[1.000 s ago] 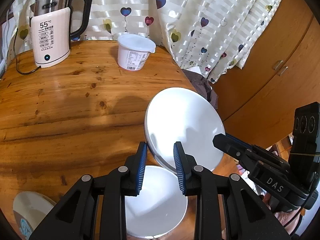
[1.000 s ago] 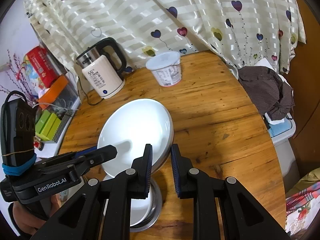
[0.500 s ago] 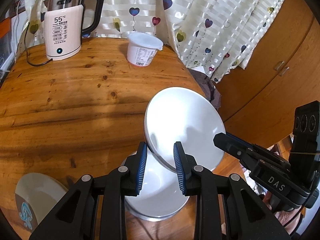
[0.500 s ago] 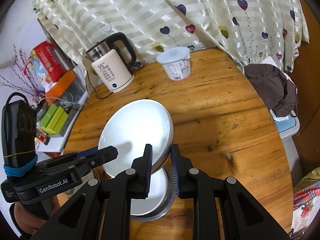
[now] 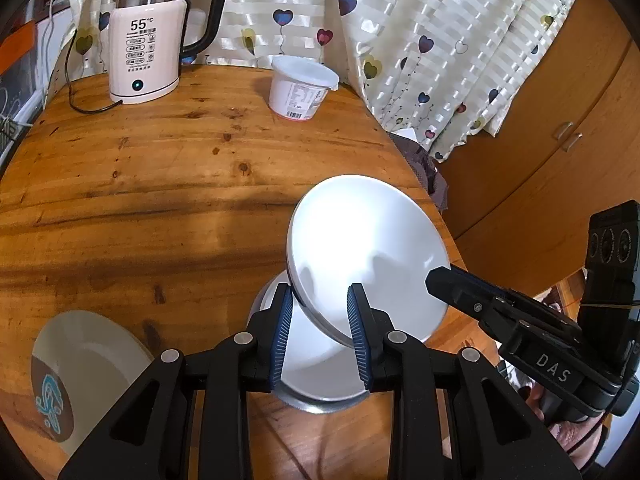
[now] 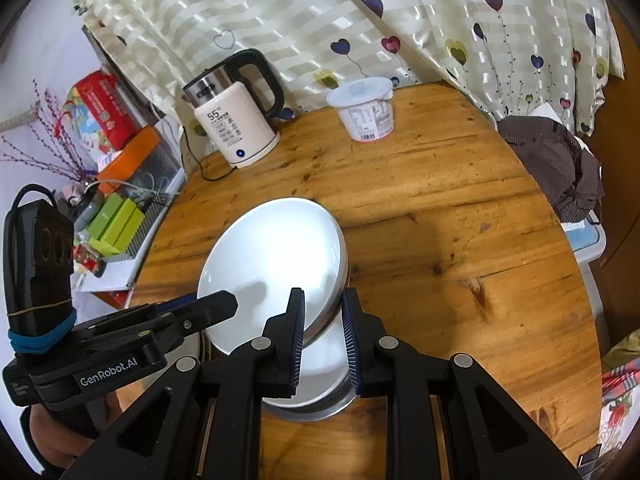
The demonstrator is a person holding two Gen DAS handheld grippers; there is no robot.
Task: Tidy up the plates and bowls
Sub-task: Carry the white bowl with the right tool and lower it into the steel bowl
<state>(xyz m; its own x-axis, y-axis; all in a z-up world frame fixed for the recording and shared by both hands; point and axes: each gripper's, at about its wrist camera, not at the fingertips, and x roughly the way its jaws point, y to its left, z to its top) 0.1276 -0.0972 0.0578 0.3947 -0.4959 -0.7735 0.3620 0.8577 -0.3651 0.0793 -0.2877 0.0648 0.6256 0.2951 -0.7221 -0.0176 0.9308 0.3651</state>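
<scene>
A white plate [image 5: 360, 248] [image 6: 276, 256] hangs tilted over the round wooden table [image 5: 160, 180]. My left gripper [image 5: 320, 308] is shut on its near rim. My right gripper [image 6: 322, 312] is shut on the opposite rim, and its tip [image 5: 436, 280] shows at the plate's right edge in the left wrist view. The left gripper [image 6: 228, 302] reaches in from the left in the right wrist view. Directly under the held plate a white dish sits in a metal-rimmed one [image 5: 316, 368] [image 6: 320, 376]. A pale plate with a blue pattern [image 5: 80, 364] lies at the near left.
A pink electric kettle [image 5: 152, 40] with its cord and a lidded white tub [image 5: 300, 92] stand at the table's far side before a heart-print curtain. A brown cloth [image 6: 556, 160] lies past the right edge. Boxes and clutter [image 6: 116, 224] sit off the left edge.
Both grippers carried the tilted plate across the table together. The stacked dishes have come under it, and the patterned plate shows more fully. Both grips look unchanged.
</scene>
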